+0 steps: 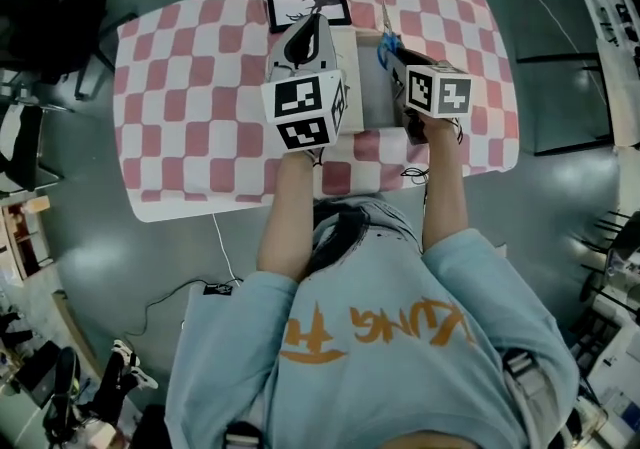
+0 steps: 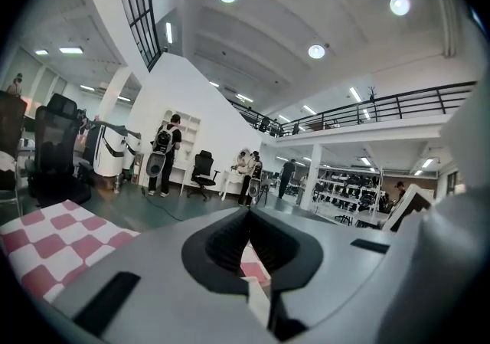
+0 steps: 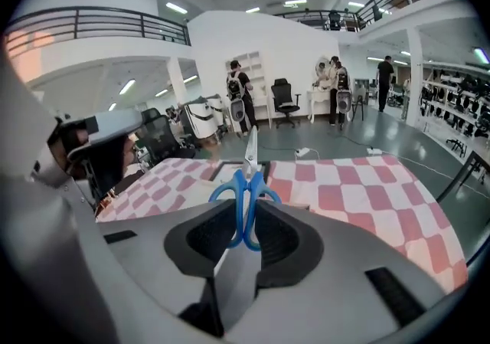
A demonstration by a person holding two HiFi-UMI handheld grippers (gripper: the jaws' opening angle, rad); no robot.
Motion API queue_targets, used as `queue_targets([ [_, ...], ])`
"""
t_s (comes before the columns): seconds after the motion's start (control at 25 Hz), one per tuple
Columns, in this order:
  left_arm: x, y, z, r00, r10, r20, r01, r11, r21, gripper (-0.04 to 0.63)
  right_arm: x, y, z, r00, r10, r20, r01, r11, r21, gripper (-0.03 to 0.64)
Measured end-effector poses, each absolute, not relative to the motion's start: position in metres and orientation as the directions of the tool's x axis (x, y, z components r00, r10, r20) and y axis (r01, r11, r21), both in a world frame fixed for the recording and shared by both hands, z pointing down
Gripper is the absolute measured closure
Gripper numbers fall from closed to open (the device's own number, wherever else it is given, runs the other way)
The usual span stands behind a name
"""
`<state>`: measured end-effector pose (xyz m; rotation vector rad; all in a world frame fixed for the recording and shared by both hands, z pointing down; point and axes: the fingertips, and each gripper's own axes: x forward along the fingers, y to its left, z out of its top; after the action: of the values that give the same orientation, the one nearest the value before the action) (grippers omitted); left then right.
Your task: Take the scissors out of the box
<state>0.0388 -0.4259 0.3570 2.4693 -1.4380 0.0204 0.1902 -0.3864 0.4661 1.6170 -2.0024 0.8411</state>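
Scissors [image 3: 248, 181]: the blue handle loops are pinched in the right jaws, and the blades stick out past the tips.
Long axis: it runs near to far, in line with the right jaws, with the blade tips pointing far, away from the person.
Place: they are over the far right part of the box [image 1: 352, 65], close to its right wall. They look raised off its floor, but I cannot tell if they clear the rim.
Right gripper [image 3: 246, 214]: the jaws are closed on the handles, so this hand carries the job.
Left gripper [image 2: 246, 216]: the jaws are closed tip to tip with nothing between them. It sits over the box's left side, apart from the scissors.
Box: it has an open top and stands mid-bench between the two grippers.
Bench [image 1: 200, 87]: it is covered with a checked cloth, and a framed picture [image 1: 308, 3] lies just beyond the box.
Coming move, as I judge it: lift, then carry right or near onto bare cloth. The blades lead, so their tips must clear the far wall.
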Motion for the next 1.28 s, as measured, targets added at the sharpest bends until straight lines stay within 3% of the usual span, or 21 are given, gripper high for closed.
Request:
queue_targets([
  [0.28,0.042,-0.42,0.345,0.504,-0.852,0.142,-0.862,-0.486,0.145,0.578,0.188,-0.404,0.417,-0.273,-0.834,0.48,-0.959,0.197,-0.203,0.537],
  [0.76,0.05,-0.411,0.342,0.503,-0.849,0.159,-0.864,-0.489,0.12,0.578,0.21,-0.403,0.325,-0.198,-0.964,0.175,-0.971,0.17,-0.166,0.537],
  [1.28,0.05,-0.401,0.348,0.501,-0.849,0.169,-0.865,-0.486,0.128,0.578,0.21,-0.39,0.324,-0.181,-0.971,0.153,-0.98,0.164,-0.117,0.537],
])
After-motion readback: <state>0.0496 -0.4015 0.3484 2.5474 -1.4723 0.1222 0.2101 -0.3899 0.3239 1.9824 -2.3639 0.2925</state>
